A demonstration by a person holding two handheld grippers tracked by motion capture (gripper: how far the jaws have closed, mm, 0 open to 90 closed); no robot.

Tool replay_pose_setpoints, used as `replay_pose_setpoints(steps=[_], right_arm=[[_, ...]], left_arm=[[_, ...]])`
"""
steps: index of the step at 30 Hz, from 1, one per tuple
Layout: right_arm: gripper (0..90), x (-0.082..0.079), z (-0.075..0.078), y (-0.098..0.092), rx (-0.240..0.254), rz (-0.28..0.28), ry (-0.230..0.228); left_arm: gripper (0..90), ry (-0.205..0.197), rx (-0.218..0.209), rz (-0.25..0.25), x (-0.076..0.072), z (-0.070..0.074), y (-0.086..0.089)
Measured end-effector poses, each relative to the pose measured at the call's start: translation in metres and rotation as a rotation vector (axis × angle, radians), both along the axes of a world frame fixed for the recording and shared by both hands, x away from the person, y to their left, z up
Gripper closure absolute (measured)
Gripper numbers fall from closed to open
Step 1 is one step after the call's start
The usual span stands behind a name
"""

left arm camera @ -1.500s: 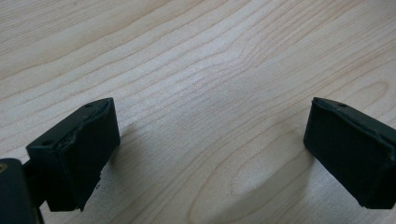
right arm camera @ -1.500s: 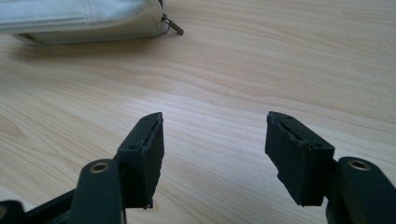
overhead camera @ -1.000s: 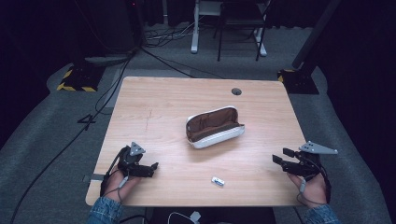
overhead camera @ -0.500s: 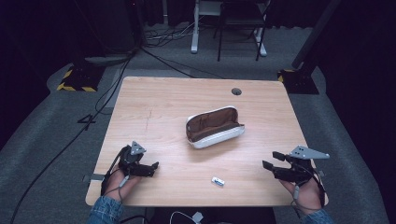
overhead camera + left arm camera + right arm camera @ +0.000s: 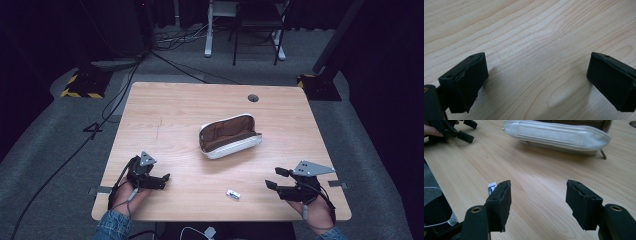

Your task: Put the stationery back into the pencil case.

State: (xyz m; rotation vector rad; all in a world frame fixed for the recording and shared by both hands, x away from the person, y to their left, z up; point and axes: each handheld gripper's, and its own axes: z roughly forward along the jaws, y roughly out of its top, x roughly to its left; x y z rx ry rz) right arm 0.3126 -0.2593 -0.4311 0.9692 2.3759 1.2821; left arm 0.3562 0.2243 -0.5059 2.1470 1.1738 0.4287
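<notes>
Left gripper (image 5: 162, 179) wide apart on counter (image 5: 170, 115), right gripper (image 5: 274, 178) wide apart near small white item (image 5: 233, 194), print unreadable, open pouch (image 5: 229, 136) mid-counter

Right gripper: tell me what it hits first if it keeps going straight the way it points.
Probably the white pouch, lying across the line of the right gripper; bare table lies between. The small white item sits off to one side.

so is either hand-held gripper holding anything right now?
No. Left hand-held gripper and right hand-held gripper are both open over bare table, nothing between the jaws.
</notes>
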Motion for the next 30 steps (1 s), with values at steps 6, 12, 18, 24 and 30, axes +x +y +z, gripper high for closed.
replay_pose_setpoints(steps=[6, 12, 18, 24, 30], right_arm=[[37.3, -0.003, -0.004, 0.015, -0.012, 0.053, 0.007], [37.2, -0.003, -0.01, 0.031, -0.03, 0.101, 0.025], [36.6, -0.002, -0.021, 0.051, -0.062, 0.156, 0.043], [36.5, -0.001, -0.027, 0.062, -0.087, 0.178, 0.052], [36.5, 0.0, -0.032, 0.071, -0.101, 0.195, 0.057]], left_arm=[[3.9, 0.004, 0.0, 0.003, 0.001, 0.0, -0.001], [4.0, 0.001, 0.0, 0.004, 0.001, 0.0, -0.002], [3.9, 0.0, -0.003, 0.006, 0.001, 0.0, -0.002], [3.9, 0.001, 0.0, 0.004, 0.001, 0.0, -0.002], [3.9, 0.001, 0.0, 0.004, 0.001, 0.0, -0.002]])
